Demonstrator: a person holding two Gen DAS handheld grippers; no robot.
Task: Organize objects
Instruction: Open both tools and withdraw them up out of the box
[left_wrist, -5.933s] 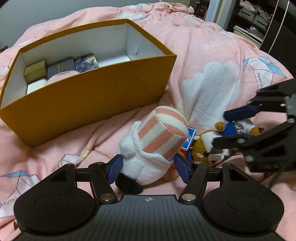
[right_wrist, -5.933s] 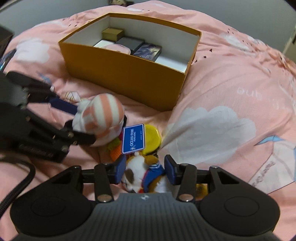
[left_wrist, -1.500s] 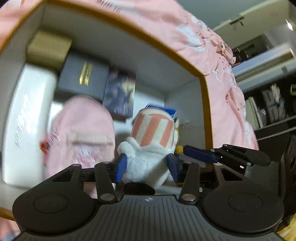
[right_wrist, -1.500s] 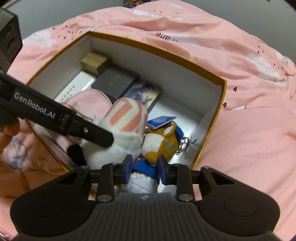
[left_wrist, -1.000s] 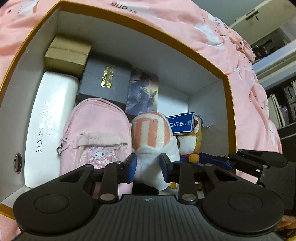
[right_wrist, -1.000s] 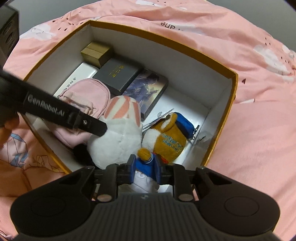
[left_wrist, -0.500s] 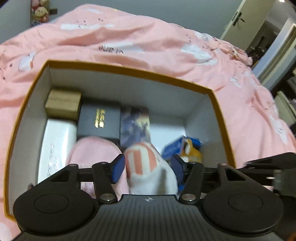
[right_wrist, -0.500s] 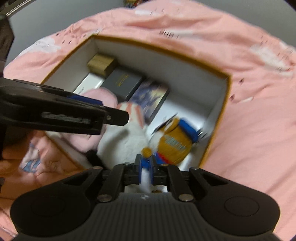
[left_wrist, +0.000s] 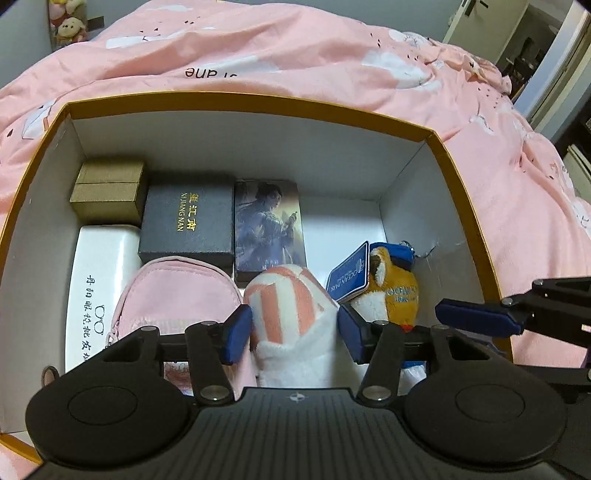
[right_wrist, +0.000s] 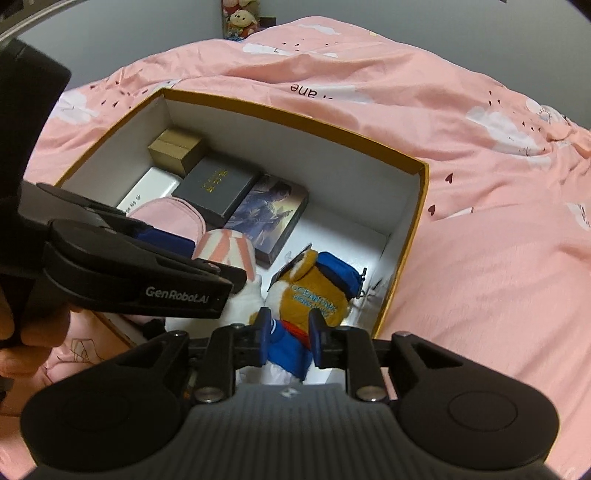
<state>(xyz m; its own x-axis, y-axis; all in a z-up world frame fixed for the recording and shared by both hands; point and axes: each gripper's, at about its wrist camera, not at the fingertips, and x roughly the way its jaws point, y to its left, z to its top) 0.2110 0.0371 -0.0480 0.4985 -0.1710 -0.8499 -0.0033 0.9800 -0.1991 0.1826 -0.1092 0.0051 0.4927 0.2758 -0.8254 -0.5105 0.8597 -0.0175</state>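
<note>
Looking down into the orange box (left_wrist: 465, 177), we are seeing the striped plush (left_wrist: 291, 306) only in part: its lower body is hidden behind our left gripper (left_wrist: 293, 332), whose jaws are standing wide on either side of the plush, the pads close to its flanks; whether they are touching it we cannot tell. Just beside the plush, toward the box's right wall, the orange bear plush (right_wrist: 314, 291) is lying with its blue clothing between the pads of our right gripper (right_wrist: 288, 341). Those jaws are narrow, and the pads are looking pressed on the cloth. Its legs are cut off behind the gripper body.

We are reading "OCEAN PARK" on the blue tag (left_wrist: 349, 277) and the first of those words on the bear's chest, though the smaller line under it is staying too blurred to make out. "GenRobot.AI" is showing on the left gripper's finger in the right wrist view. The black case (left_wrist: 188, 225) at the box's far wall is carrying gold Chinese characters and "XI JIANG NAN". Beside it we are seeing an illustrated card box (left_wrist: 269, 225), a gold gift box (left_wrist: 107, 188), a white glasses case (left_wrist: 96, 295) with Chinese print, and a pink pouch (left_wrist: 177, 295), half covered by the gripper.
</note>
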